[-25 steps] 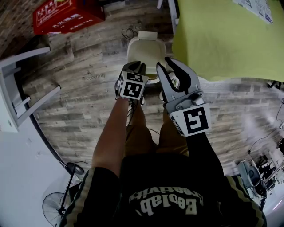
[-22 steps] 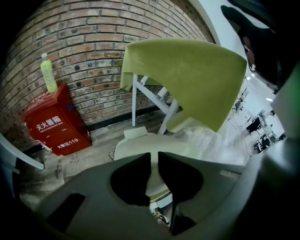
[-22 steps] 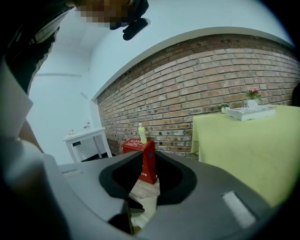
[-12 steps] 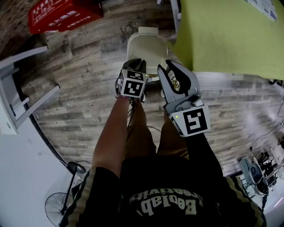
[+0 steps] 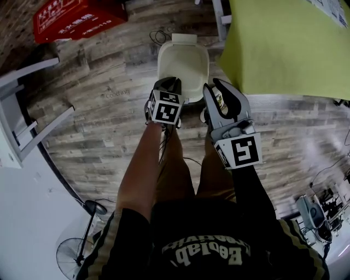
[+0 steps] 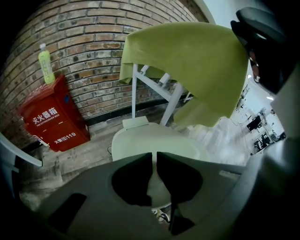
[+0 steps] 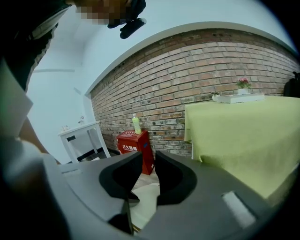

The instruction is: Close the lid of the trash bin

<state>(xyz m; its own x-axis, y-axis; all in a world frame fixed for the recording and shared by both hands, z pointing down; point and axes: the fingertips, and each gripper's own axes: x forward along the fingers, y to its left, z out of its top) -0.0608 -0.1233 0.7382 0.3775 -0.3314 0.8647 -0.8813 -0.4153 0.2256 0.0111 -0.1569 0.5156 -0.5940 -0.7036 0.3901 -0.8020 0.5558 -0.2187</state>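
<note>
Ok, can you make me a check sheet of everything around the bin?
Surface: wooden plank floor.
Job's things: cream trash bin on the floor; its pale lid looks down, fully shut unclear.
Clutter: nothing seen.
Grippers: left gripper above the bin's near edge, jaws drawn to a thin slit, empty; right gripper beside it, jaws apart, empty.
Cables: dark cable on the floor behind the bin.
Surroundings: red fire box with a green bottle on top, green-clothed table, brick wall, white shelf, fan.
</note>
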